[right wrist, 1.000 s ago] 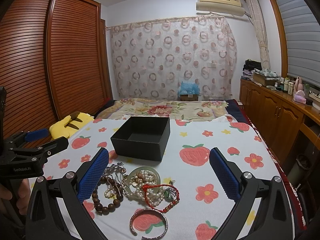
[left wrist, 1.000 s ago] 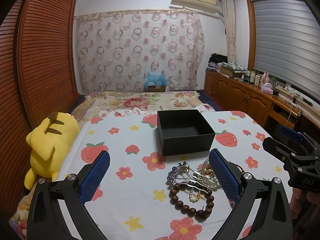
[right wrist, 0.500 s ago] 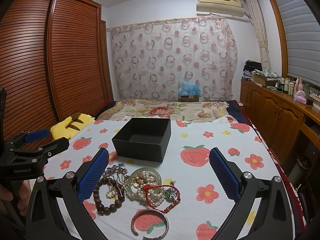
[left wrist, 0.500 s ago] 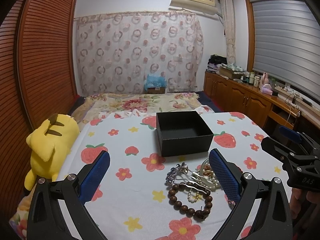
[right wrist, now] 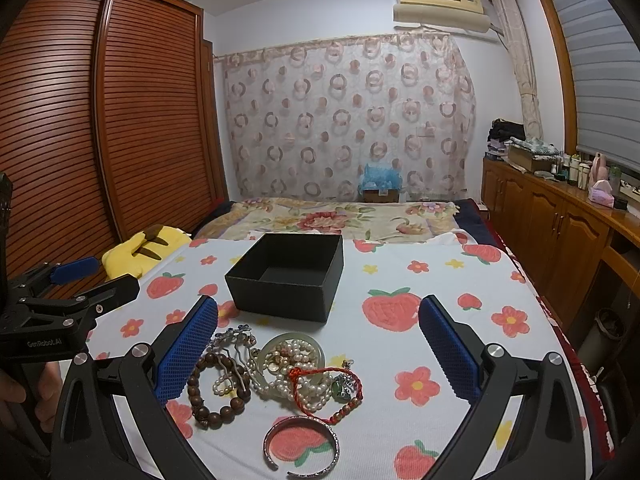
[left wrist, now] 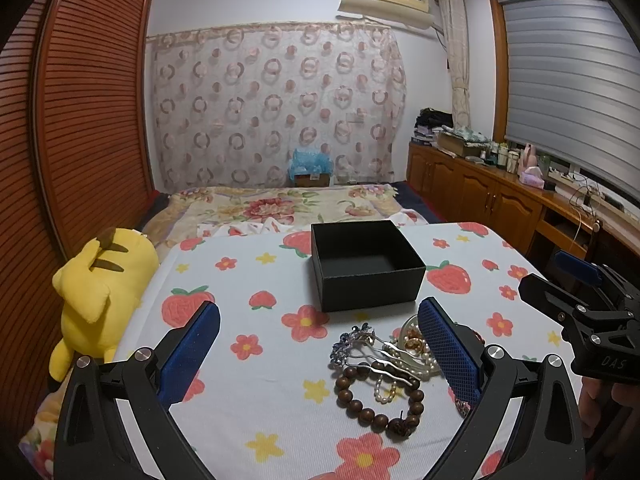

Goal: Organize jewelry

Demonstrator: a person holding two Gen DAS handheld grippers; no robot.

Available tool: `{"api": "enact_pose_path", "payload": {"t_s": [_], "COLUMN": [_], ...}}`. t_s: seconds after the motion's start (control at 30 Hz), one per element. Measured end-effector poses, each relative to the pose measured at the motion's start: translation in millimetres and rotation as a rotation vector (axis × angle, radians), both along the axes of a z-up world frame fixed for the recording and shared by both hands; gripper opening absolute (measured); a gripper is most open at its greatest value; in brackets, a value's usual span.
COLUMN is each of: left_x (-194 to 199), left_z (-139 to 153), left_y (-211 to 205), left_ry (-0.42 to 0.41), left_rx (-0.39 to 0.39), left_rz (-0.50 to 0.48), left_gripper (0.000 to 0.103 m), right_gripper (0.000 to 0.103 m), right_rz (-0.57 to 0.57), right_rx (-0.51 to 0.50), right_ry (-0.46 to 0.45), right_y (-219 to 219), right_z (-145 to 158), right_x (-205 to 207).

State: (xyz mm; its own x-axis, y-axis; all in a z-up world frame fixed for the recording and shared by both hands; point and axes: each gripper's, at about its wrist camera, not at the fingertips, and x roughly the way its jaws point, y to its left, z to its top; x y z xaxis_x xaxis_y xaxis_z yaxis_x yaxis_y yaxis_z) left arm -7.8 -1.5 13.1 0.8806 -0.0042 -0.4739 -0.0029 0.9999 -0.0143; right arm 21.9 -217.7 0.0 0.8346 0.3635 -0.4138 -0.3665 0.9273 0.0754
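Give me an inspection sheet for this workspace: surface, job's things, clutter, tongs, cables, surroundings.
Surface: bed sheet with strawberry and flower print, lying flat.
Job's things: black box open, nothing seen inside; jewelry pile on the sheet in front of it, with a wooden bead bracelet, pearls, hairpin, red cord bracelet; silver bangle lies apart, nearest the camera.
Clutter: yellow plush at the sheet's left edge.
Tongs: left tongs open, holding nothing; right tongs open, holding nothing.
Cables: thin wires on the side counter.
Surroundings: curtain, wardrobe, cabinets, air conditioner.
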Motion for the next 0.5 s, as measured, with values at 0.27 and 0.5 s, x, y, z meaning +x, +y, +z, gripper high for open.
{"api": "enact_pose_path", "payload": {"t_s": [0.27,0.5], "left_x": [-3.1,-0.6], "left_z": [6.1,0.3], "left_y": [-0.7,-0.8], "left_ry": [0.003,-0.001], "left_rx": [0.000,0.002], "left_rz": [-0.001,0.000], "left_gripper": [0.096,0.096], "right_gripper": [0.101,0.101], "right_rz": [0.000,0.001], "right_rx": [0.001,0.002], "right_ry": [-0.001,-0.002], "right_y": [-1.1,-3.1], "right_z": [0.4,1.2], "right_x": [-0.5,-1.0]}}
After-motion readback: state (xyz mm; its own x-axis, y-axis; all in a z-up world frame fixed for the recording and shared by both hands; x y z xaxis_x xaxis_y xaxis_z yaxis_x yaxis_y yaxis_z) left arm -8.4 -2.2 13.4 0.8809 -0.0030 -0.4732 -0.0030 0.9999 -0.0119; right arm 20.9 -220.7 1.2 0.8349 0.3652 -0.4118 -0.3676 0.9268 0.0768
